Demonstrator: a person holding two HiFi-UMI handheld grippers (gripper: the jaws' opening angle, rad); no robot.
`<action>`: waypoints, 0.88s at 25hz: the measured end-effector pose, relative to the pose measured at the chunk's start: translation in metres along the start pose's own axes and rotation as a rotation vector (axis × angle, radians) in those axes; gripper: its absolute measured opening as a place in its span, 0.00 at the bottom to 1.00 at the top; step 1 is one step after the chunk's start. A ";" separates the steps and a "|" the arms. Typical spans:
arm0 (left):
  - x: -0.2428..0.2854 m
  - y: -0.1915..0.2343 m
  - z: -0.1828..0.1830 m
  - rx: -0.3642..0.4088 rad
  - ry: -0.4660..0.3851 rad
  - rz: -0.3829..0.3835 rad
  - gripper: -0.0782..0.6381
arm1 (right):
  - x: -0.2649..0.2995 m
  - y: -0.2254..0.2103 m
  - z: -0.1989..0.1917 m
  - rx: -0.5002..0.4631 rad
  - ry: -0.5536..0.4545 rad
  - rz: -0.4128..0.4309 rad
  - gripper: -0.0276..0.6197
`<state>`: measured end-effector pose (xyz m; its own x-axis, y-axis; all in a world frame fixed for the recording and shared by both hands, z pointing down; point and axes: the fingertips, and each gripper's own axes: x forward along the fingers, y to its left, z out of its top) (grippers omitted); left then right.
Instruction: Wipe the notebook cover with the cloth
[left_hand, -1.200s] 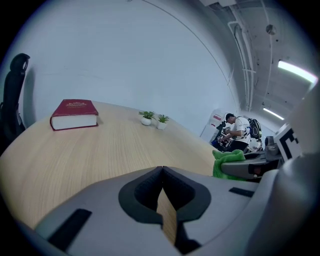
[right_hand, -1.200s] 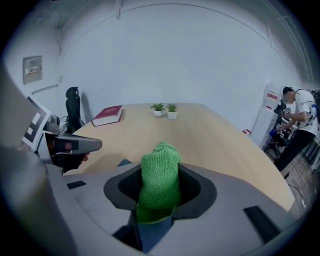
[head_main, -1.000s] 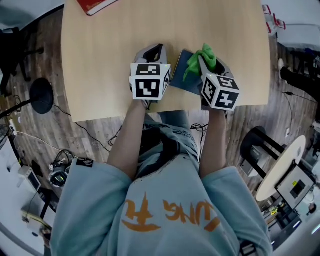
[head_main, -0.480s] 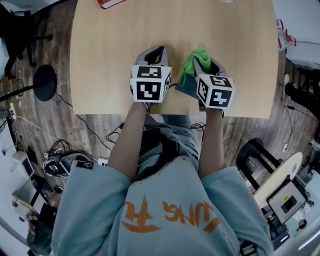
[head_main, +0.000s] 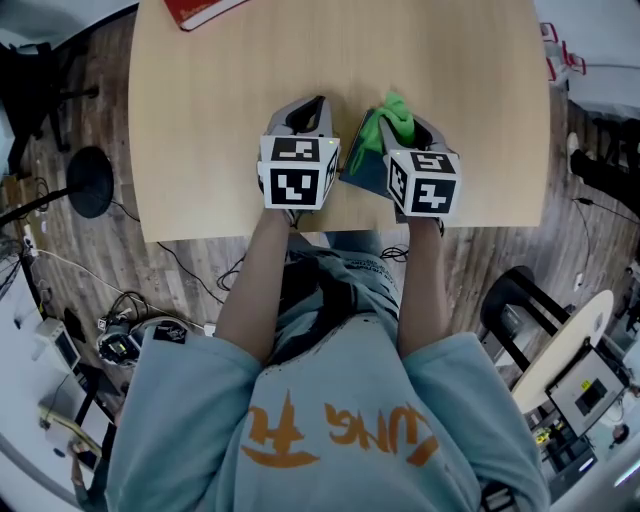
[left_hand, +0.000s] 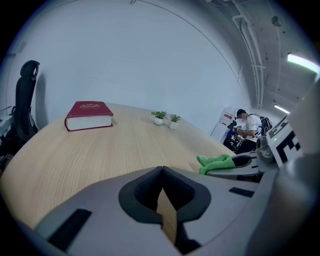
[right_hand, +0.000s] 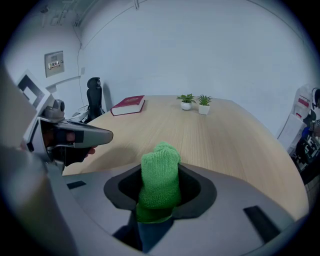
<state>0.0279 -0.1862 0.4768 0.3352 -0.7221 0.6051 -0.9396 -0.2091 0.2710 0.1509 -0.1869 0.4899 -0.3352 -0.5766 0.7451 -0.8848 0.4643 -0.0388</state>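
Note:
A dark blue notebook (head_main: 362, 168) lies near the table's front edge, between the two grippers. My right gripper (head_main: 400, 118) is shut on a bright green cloth (head_main: 385, 120), which sits over the notebook's right part. In the right gripper view the cloth (right_hand: 160, 182) bulges up between the jaws of the right gripper (right_hand: 160, 175), and a strip of notebook (right_hand: 150, 237) shows under it. My left gripper (head_main: 310, 106) rests just left of the notebook. In its own view the left gripper (left_hand: 161, 172) has its jaws closed tip to tip with nothing between them.
A red book (head_main: 195, 10) lies at the far left of the wooden table (head_main: 220, 120). Two small potted plants (right_hand: 195, 102) stand at the far end. An office chair (right_hand: 93, 95) is beyond the table's left side, and a person (left_hand: 245, 130) sits in the background.
My right gripper has slid a little to the left with the cloth, closer to the left gripper. The left gripper has stayed in place.

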 end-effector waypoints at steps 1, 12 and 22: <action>0.001 -0.002 0.000 0.003 0.001 -0.005 0.13 | -0.001 -0.002 -0.001 0.004 0.000 -0.005 0.26; 0.013 -0.025 -0.001 0.026 0.018 -0.060 0.13 | -0.015 -0.021 -0.005 0.033 -0.016 -0.054 0.26; 0.021 -0.047 -0.001 0.048 0.030 -0.109 0.13 | -0.030 -0.047 -0.027 0.089 0.000 -0.124 0.26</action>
<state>0.0792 -0.1908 0.4779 0.4366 -0.6736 0.5963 -0.8996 -0.3167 0.3008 0.2114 -0.1734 0.4871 -0.2217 -0.6255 0.7481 -0.9446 0.3283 -0.0055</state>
